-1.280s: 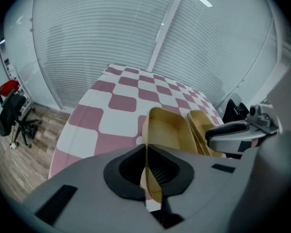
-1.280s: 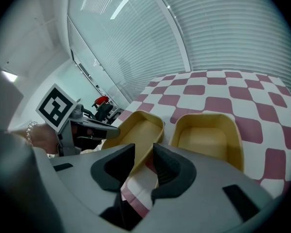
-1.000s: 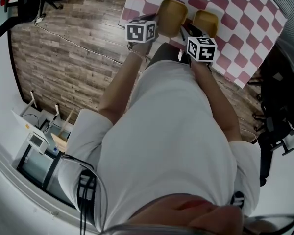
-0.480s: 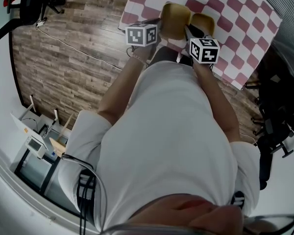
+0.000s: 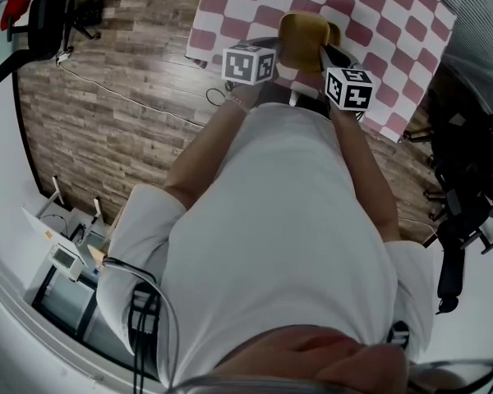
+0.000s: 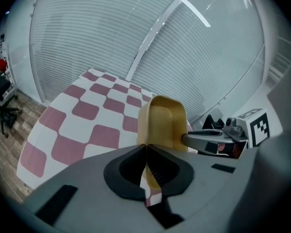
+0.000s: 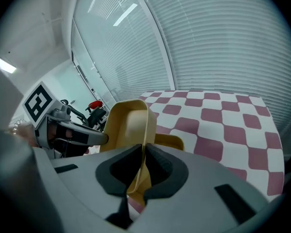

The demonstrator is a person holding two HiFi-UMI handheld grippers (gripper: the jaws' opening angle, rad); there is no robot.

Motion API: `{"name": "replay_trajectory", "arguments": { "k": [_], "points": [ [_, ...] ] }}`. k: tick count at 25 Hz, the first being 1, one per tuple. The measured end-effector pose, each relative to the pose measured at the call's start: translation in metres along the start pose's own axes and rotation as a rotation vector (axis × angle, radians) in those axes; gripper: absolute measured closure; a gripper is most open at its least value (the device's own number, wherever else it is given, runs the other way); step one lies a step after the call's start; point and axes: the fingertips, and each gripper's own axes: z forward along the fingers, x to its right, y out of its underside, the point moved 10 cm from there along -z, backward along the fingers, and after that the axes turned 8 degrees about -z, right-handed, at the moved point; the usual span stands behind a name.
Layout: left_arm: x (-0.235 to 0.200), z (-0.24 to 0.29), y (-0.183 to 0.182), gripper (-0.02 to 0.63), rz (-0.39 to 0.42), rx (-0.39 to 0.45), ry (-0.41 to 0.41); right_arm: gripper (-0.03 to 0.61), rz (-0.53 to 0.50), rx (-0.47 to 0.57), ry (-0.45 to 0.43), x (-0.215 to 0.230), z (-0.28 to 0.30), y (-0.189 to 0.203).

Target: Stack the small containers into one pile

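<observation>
Two small yellow containers meet above the pink-and-white checked table (image 5: 378, 23). The nearer container (image 5: 302, 41) hides most of the other container (image 5: 334, 33), and I cannot tell how far one sits inside the other. My left gripper (image 5: 273, 56) is shut on the yellow container's rim (image 6: 162, 123) in the left gripper view, where the jaws (image 6: 146, 154) pinch the thin wall. My right gripper (image 5: 325, 57) is shut on a yellow rim (image 7: 128, 125) from the other side. A second yellow container's edge (image 7: 169, 141) shows just behind it.
The person's white-shirted body fills the lower head view. Wood floor (image 5: 107, 97) lies left of the table, with a cable across it. Black chair frames (image 5: 468, 179) stand at the right, and ribbed window blinds (image 6: 136, 33) rise behind the table.
Both grippers have moved toward each other and farther over the table. The two containers, a gap apart a second ago, now overlap.
</observation>
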Motion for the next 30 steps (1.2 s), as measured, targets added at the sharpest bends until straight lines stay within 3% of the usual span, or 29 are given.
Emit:
{"name": "replay_trajectory", "arguments": {
  "k": [8, 20, 24, 26, 30],
  "points": [
    [0.030, 0.026, 0.007, 0.575, 0.034, -0.049, 0.036, 0.531, 0.033, -0.029, 0.046, 0.028, -0.022, 0.015],
    [0.030, 0.050, 0.024, 0.574, 0.059, -0.113, -0.026, 0.529, 0.069, -0.146, 0.010, 0.045, -0.005, 0.031],
    [0.029, 0.055, 0.025, 0.574, 0.095, -0.115, -0.044, 0.521, 0.060, -0.146, 0.021, 0.046, 0.000, 0.031],
    [0.029, 0.054, 0.023, 0.574, 0.099, -0.103, -0.053, 0.455, 0.053, -0.134, 0.039, 0.048, -0.001, 0.030],
    [0.029, 0.049, 0.018, 0.574, 0.134, -0.053, -0.070, 0.485, -0.013, -0.062, 0.104, 0.051, -0.009, 0.024]
  ]
}}
